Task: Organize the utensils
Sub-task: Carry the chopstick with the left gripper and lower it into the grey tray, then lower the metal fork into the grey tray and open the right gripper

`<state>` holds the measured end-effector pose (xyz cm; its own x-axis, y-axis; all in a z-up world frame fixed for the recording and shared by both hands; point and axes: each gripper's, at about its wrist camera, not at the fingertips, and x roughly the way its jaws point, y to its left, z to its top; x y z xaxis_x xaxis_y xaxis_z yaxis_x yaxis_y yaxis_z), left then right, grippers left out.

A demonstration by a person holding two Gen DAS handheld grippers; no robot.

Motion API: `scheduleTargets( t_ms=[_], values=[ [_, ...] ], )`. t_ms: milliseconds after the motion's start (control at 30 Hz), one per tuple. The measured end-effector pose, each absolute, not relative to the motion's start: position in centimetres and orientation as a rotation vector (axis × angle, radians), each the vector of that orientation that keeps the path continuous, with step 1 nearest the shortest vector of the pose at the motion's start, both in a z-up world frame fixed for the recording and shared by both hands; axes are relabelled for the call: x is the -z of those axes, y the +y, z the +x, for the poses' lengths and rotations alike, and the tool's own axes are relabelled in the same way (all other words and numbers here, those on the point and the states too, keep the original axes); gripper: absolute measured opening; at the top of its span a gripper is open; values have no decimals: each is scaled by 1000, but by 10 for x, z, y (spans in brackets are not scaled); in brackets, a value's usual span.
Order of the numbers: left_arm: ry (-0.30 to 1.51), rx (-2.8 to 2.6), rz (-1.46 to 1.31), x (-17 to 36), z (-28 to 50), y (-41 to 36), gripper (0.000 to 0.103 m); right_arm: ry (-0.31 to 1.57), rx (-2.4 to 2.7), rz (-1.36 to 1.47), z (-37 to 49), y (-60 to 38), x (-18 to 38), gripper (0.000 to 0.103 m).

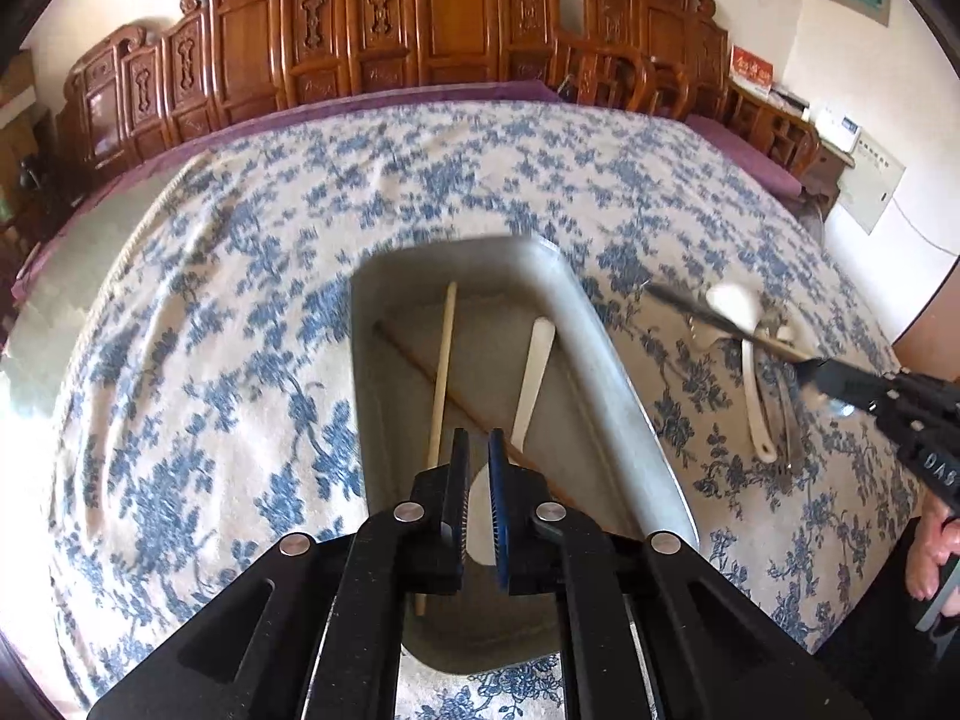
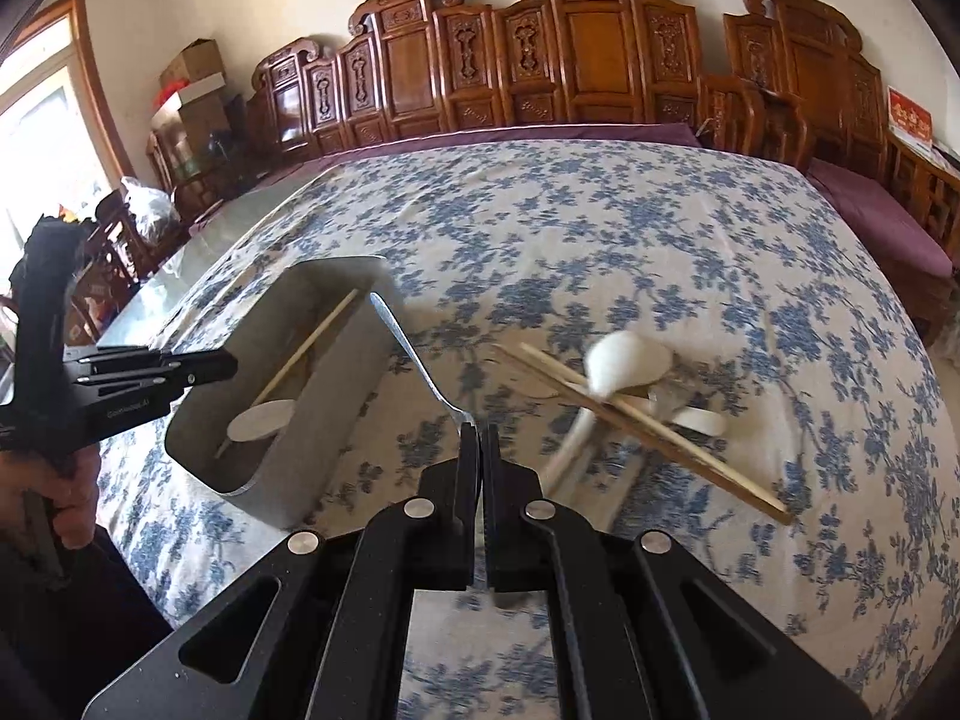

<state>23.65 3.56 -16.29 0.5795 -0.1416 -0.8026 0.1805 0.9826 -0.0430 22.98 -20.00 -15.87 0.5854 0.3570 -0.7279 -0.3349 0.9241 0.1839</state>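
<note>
A grey tray stands on the blue-flowered cloth. Inside it lie a white spoon and chopsticks. My left gripper hovers over the tray's near end, its jaws a narrow gap apart with nothing pressed between them. My right gripper is shut on a flat metal utensil, which sticks out toward the tray. To the right, white spoons, chopsticks and metal pieces lie in a loose pile.
The flowered cloth covers the whole table, with a purple edge at the far side. Carved wooden chairs line the back wall. A hand holds the left gripper's handle at the table's near left edge.
</note>
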Motion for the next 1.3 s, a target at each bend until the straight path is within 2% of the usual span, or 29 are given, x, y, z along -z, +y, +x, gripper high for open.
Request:
scheduleTargets(
  t_ms=[600,1067,1300],
  values=[
    [865,138,17,143,226,82,11,877,-397,-126,262,-88,156,3],
    [844,119,-45,137,225,103,11,904,-410,-243,273,-46,169,3],
    [839,117,-50,136,225,104,11,933,-499,-186,261,-38,172,10]
  ],
)
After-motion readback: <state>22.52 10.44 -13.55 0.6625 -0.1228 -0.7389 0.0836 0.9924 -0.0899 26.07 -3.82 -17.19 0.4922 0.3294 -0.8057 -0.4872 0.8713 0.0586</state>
